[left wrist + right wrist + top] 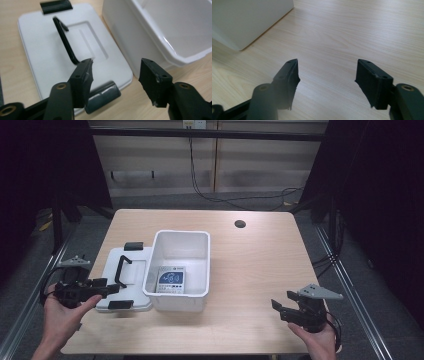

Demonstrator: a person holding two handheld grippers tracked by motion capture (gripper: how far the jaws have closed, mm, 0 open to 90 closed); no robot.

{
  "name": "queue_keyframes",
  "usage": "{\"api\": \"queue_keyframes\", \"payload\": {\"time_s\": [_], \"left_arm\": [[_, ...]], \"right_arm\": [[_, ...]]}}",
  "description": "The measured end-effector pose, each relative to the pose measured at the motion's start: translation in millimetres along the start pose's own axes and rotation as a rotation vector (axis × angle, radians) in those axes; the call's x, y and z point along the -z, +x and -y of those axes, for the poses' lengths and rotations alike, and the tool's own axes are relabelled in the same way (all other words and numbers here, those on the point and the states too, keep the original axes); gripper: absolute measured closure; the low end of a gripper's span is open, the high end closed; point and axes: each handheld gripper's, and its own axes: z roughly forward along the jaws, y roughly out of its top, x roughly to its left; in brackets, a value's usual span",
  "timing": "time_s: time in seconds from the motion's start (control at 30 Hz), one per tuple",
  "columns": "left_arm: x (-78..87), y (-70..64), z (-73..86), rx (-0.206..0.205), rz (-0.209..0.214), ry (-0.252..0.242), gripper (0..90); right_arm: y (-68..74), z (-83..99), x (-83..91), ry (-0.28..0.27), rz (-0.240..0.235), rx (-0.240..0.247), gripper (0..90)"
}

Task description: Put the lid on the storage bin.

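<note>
A: Left hand-held gripper point(107, 288) status?

B: Jaws spread wide, nothing between them. It hovers over the near right corner of the flat white plastic lid point(37, 42), just beside the lid's upright black handle point(65, 42). A dark clip point(102, 96) sits on the lid's near edge, under the left jaw.

A: Lid position?

B: Flat on the light wooden surface point(260, 270), touching the left wall of the white rectangular plastic bin point(165, 297). A blue-and-white card point(170, 280) lies inside the bin.

A: Right hand-held gripper point(284, 308)?

B: Open too, empty, above bare surface, well right of the bin.
</note>
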Motion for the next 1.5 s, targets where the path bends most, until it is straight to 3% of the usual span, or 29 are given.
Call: {"api": "queue_keyframes", "payload": {"time_s": [0.17,0.27,0.33,0.43,0.5,0.7,0.87,1.0,1.1,1.3,1.5], "left_arm": [[0.0,-3.4,-15.4,-0.016,-0.012,0.004,45.0],[-7.4,-1.9,-23.8,-0.016,-0.023,0.051,45.5],[-13.7,-0.6,-29.1,-0.010,-0.059,0.084,46.2],[-21.9,5.1,-35.4,0.023,-0.078,0.123,46.9],[-25.8,7.8,-40.2,0.046,-0.109,0.177,47.1],[-31.1,3.6,-51.8,0.035,-0.110,0.239,45.4],[-37.1,12.2,-61.2,0.076,-0.103,0.254,41.7],[-42.7,20.1,-64.2,0.087,-0.105,0.291,45.5],[-50.1,23.6,-63.9,0.088,-0.130,0.324,50.5],[-63.6,33.8,-66.6,0.140,-0.174,0.348,56.8],[-75.6,43.9,-69.8,0.168,-0.178,0.373,58.5]], "right_arm": [[1.1,0.4,-1.1,0.005,0.009,0.014,35.0],[2.4,0.5,-0.7,0.002,0.017,0.016,33.1],[2.4,0.6,-0.8,0.001,0.022,0.016,31.2],[2.2,0.6,-2.4,0.011,0.021,0.019,28.1],[2.1,0.5,-2.4,0.013,0.021,0.019,26.9],[0.9,0.3,-2.4,0.007,0.003,0.012,21.4],[1.5,0.1,-4.1,0.014,-0.010,0.017,16.7],[3.5,0.0,-4.3,0.013,-0.029,0.039,14.1],[4.1,-0.3,-4.8,0.012,-0.034,0.048,14.7],[3.4,0.2,-2.9,0.000,-0.017,0.039,17.5],[3.0,0.3,-2.5,-0.010,-0.028,0.031,22.3]]}}
